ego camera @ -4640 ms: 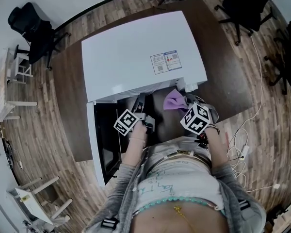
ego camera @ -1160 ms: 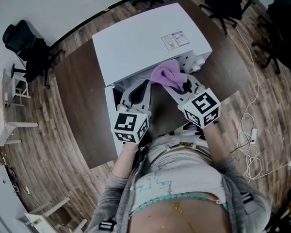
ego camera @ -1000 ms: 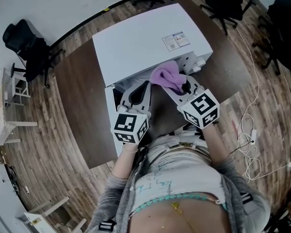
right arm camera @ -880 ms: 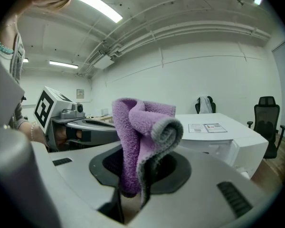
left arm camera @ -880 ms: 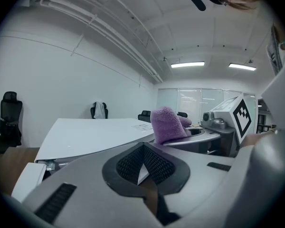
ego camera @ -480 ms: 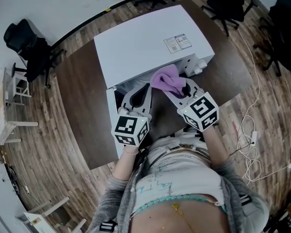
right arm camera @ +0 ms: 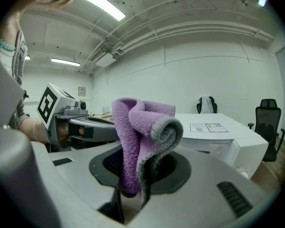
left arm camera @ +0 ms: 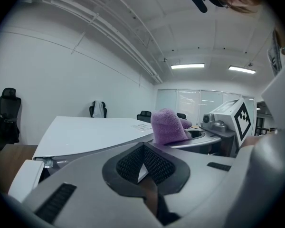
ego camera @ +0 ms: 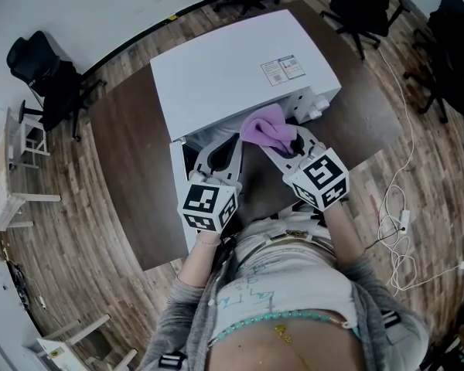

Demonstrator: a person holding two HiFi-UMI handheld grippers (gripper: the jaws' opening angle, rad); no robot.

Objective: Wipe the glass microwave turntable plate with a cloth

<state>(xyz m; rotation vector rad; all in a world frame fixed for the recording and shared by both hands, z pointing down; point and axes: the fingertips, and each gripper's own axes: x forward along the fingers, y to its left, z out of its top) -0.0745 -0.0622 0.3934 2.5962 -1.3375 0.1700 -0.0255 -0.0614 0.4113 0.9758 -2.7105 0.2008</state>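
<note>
The left claw (ego camera: pixel 230 141) is shut, its jaws pressed together with nothing between them. Only a sliver of white shows past the meeting pads in the left gripper view. Straight ahead of its tips stands the white microwave (ego camera: pixel 232 68). The microwave's open door (ego camera: pixel 178 192) hangs off to this claw's left. Just to its right, side by side with it and not touching, the right claw (ego camera: pixel 288 147) grips the purple cloth (right arm camera: pixel 135 141). The right gripper view shows the jaws closed on the cloth's lower fold. The rest of the cloth stands up above the tips in a loose roll with a grey edge curled over. The roll reaches the microwave's front edge ahead of this claw. The glass plate cannot be made out in any view.
</note>
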